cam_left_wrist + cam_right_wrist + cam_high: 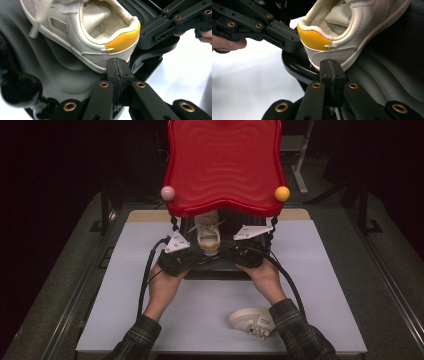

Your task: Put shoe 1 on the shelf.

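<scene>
Nearest the person, a second white shoe (248,321) lies on its side close to the near edge of the white table (325,285), just beside the right sleeve. Open tabletop spreads left and right of the forearms. Farther in, the left gripper (117,65) and right gripper (330,67) each have their jaws pressed together with nothing between, tips at the heel of the white shoe with the yellow heel tab (208,236). That shoe rests on a black tray (218,270), under a red shelf (223,165) that overhangs it closely.
</scene>
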The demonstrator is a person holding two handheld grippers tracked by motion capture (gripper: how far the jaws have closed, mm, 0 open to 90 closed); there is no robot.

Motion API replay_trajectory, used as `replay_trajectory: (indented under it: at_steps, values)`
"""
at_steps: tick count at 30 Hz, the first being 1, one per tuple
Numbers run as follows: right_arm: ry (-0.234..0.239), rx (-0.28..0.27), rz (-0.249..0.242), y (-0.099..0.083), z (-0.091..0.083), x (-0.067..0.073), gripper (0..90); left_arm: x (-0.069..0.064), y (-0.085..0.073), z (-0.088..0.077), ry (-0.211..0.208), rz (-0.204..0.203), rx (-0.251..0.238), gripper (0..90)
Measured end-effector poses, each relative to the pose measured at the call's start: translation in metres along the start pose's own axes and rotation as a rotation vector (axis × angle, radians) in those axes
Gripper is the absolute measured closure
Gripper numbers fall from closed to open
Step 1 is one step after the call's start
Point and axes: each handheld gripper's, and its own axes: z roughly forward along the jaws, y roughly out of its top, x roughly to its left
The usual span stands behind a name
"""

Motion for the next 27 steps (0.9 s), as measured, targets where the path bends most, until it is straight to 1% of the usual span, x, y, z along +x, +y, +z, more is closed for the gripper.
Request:
replay_trajectory:
  at_steps: [5, 6, 8, 10, 11, 13, 14, 16, 18, 21, 22, 24, 27]
  values:
    - [0.001, 0.001, -0.003, 0.0, -0.001, -0.002, 89.8, -0.001, -0.001, 0.0, 0.001, 0.0, 0.002, 89.7]
    - [0.003, 0.0, -0.001, -0.001, -0.002, -0.002, 89.8, -0.001, -0.001, -0.001, 0.0, 0.011, 0.006, 88.9]
    - [0.015, -0.005, 0.011, -0.001, -0.005, -0.003, 89.7, -0.001, -0.002, -0.004, -0.013, 0.014, 0.01, 87.4]
    - [0.024, 0.003, 0.012, -0.001, -0.01, -0.003, 89.7, -0.003, -0.003, -0.006, -0.028, 0.015, 0.027, 86.6]
    - [0.026, 0.008, 0.013, -0.001, -0.013, -0.003, 89.7, -0.004, -0.004, -0.008, -0.034, 0.025, 0.037, 86.4]
    - [0.036, 0.008, 0.014, -0.002, -0.019, -0.002, 89.7, -0.006, -0.007, -0.011, -0.052, 0.029, 0.051, 84.3]
    - [0.042, 0.011, 0.015, -0.002, -0.023, -0.002, 89.7, -0.007, -0.008, -0.013, -0.061, 0.035, 0.063, 82.5]
    - [0.055, 0.019, 0.019, -0.003, -0.028, -0.002, 89.7, -0.007, -0.011, -0.018, -0.075, 0.047, 0.07, 78.8]
    - [0.058, 0.017, 0.015, -0.006, -0.034, -0.001, 89.7, -0.007, -0.014, -0.022, -0.095, 0.043, 0.088, 71.9]
    - [0.061, 0.041, 0.009, -0.015, -0.041, -0.002, 89.7, -0.009, -0.018, -0.029, -0.124, 0.048, 0.122, 60.6]
    - [0.063, 0.061, 0.021, -0.017, -0.044, -0.002, 89.7, -0.009, -0.021, -0.032, -0.133, 0.052, 0.132, 57.4]
    - [0.071, 0.059, 0.021, -0.025, -0.05, -0.003, 89.7, -0.012, -0.026, -0.037, -0.14, 0.058, 0.14, 52.5]
    - [0.089, 0.071, 0.026, -0.036, -0.059, -0.005, 89.7, -0.014, -0.036, -0.044, -0.151, 0.066, 0.18, 44.2]
